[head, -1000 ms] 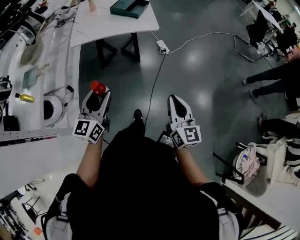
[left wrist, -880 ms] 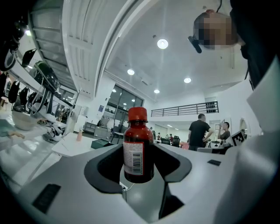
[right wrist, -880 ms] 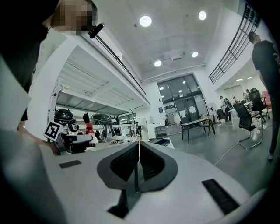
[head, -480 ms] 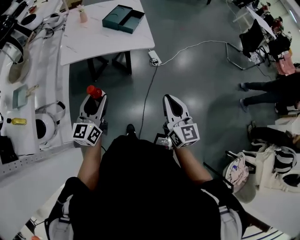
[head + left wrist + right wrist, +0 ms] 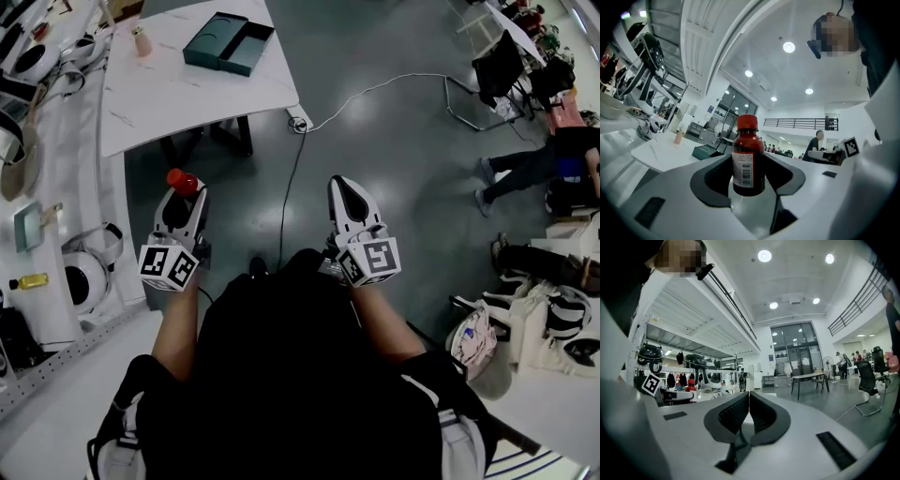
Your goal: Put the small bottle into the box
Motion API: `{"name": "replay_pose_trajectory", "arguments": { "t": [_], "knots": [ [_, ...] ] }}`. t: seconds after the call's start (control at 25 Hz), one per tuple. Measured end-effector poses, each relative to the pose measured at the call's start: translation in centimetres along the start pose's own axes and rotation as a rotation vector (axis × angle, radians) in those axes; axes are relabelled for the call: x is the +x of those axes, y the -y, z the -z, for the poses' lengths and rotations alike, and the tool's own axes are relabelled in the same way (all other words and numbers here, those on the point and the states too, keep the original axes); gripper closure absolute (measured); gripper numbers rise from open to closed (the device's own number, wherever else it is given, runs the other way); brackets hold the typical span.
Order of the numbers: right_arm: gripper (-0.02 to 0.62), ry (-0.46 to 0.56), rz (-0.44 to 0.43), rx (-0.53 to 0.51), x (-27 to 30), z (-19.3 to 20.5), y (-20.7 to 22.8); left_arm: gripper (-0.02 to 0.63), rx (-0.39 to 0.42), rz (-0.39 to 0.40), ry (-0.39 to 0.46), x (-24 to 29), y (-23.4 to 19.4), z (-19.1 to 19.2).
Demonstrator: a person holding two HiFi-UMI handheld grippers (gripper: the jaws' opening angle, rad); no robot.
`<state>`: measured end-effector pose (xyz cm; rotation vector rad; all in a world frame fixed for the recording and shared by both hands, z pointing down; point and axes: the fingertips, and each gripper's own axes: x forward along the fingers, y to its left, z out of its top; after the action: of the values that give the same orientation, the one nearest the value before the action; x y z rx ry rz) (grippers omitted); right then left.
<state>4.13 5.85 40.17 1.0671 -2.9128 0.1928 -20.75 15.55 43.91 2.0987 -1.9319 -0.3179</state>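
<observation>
Now left hand-held gripper (image 5: 182,193) clamps small bottle (image 5: 748,154) upright; right hand-held gripper (image 5: 747,409) clenched, empty; box (image 5: 228,42) on table (image 5: 187,89) ahead.

Round ceiling lamps (image 5: 789,47) above the fingers (image 5: 710,180) wash the hall in even white light, leaving pale glare on the grey floor (image 5: 394,187) ahead of them. Both gripper views bulge and darken at the edges. The small bottle (image 5: 748,157) in the left gripper (image 5: 749,171) is sharp; the background is soft.
</observation>
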Motion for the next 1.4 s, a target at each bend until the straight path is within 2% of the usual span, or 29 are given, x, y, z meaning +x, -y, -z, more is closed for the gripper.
{"name": "replay_pose_trajectory", "arguments": {
  "t": [0.16,0.4,0.64,1.12,1.28,1.4],
  "knots": [
    [0.563,-0.004,0.019,0.022,2.4,0.9,2.3,0.379,0.012,0.008,-0.015,2.9,-1.4,0.1],
    [0.563,0.027,0.009,0.040,7.0,0.8,5.9,0.379,0.037,-0.024,-0.022,7.4,-3.6,-0.5],
    [0.563,0.049,-0.014,0.064,13.3,-0.5,11.4,0.379,0.045,-0.046,-0.008,14.7,-4.6,-2.1],
    [0.563,0.068,-0.136,0.052,24.6,-4.2,22.4,0.379,0.037,-0.151,0.050,29.0,-6.6,-5.7],
    [0.563,0.060,-0.152,0.080,27.5,-3.8,24.6,0.379,0.045,-0.166,0.000,32.0,-8.1,-6.6],
    [0.563,0.059,-0.147,0.108,29.6,-3.4,25.6,0.379,0.038,-0.146,-0.088,34.4,-9.7,-6.6]
  ]
}}
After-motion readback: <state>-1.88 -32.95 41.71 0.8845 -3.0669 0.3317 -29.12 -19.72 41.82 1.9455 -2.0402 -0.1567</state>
